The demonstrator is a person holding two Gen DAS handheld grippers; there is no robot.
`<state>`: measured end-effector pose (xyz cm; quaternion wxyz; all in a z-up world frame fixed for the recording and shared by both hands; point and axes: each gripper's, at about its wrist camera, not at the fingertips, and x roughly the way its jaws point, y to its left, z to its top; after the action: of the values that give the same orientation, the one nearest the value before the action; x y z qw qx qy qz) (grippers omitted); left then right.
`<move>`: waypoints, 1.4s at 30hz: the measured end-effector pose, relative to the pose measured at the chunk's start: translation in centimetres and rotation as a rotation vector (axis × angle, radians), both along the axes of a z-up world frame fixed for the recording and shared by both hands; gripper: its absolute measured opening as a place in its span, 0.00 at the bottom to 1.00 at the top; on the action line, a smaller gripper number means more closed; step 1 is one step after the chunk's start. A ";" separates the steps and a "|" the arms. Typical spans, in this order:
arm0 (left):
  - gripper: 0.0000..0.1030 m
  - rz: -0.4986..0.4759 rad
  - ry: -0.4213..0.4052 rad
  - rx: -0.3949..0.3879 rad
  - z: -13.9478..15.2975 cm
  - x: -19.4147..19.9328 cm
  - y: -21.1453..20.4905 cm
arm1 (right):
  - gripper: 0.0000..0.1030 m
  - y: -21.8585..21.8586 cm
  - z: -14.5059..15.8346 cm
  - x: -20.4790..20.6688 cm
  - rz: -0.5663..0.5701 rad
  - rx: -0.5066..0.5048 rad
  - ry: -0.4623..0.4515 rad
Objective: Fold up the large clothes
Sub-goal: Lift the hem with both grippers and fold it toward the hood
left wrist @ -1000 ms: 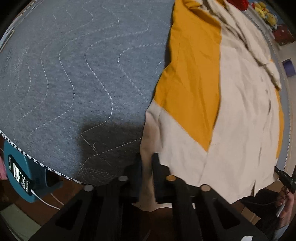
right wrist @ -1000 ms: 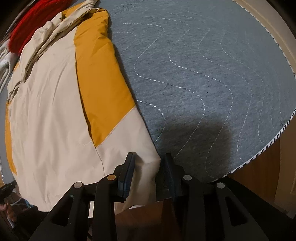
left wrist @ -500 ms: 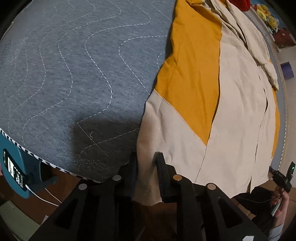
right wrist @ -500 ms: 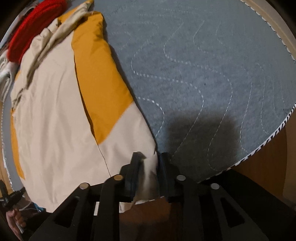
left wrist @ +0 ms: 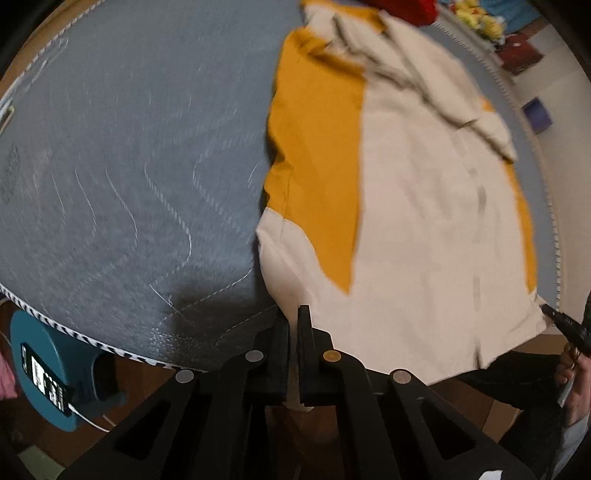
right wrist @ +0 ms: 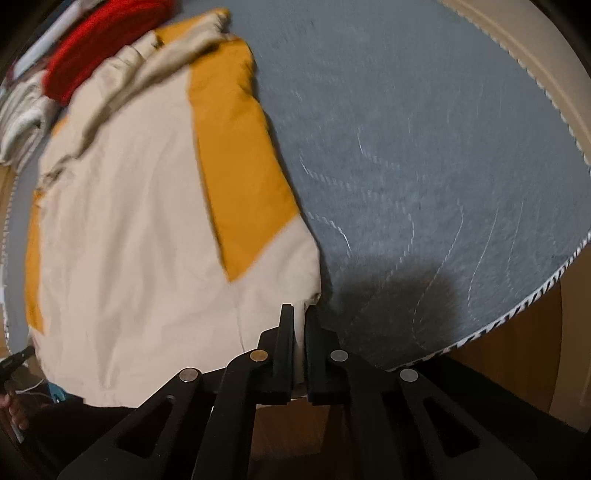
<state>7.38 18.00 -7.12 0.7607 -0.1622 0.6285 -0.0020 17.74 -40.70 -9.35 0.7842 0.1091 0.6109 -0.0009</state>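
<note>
Left wrist view: left gripper (left wrist: 293, 325) at lower centre, jaws pinched together on the near cream hem of the garment (left wrist: 417, 229). The garment, cream with mustard panels, lies spread on the grey quilted bed (left wrist: 122, 155), filling the right half of the frame. A red cloth (left wrist: 406, 5) sits at the top edge. A teal device (left wrist: 55, 373) sits below the bed edge, lower left. A hand (left wrist: 576, 376) at the right edge holds the other gripper.

Right wrist view: right gripper (right wrist: 300, 325) at lower centre, jaws clamped tight on the other near corner of the hem. Garment (right wrist: 136, 229) fills the left half; bare bed (right wrist: 424, 147) to the right. Red cloth (right wrist: 99, 40) at upper left. Both frames motion-blurred.
</note>
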 end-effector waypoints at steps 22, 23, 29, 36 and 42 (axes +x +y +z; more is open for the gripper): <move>0.01 -0.093 -0.242 -0.259 12.5 -9.4 1.8 | 0.03 -9.1 17.9 -12.4 -0.060 0.212 -0.305; 0.01 -0.092 -0.240 -0.266 12.7 -9.7 1.8 | 0.03 -9.2 18.1 -13.2 -0.058 0.199 -0.305; 0.01 -0.054 -0.251 -0.292 12.2 -6.3 2.7 | 0.03 -9.6 19.4 -13.3 -0.041 0.154 -0.342; 0.01 0.018 -0.278 -0.262 8.6 6.6 3.5 | 0.03 -8.1 17.9 1.1 -0.029 0.093 -0.429; 0.02 0.126 -0.207 -0.282 1.9 13.8 4.7 | 0.03 -7.0 11.2 14.4 -0.028 0.009 -0.379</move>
<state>21.20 22.74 -5.18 0.7897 -0.3051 0.5289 -0.0590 32.12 -47.66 1.85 0.8846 0.1193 0.4506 0.0116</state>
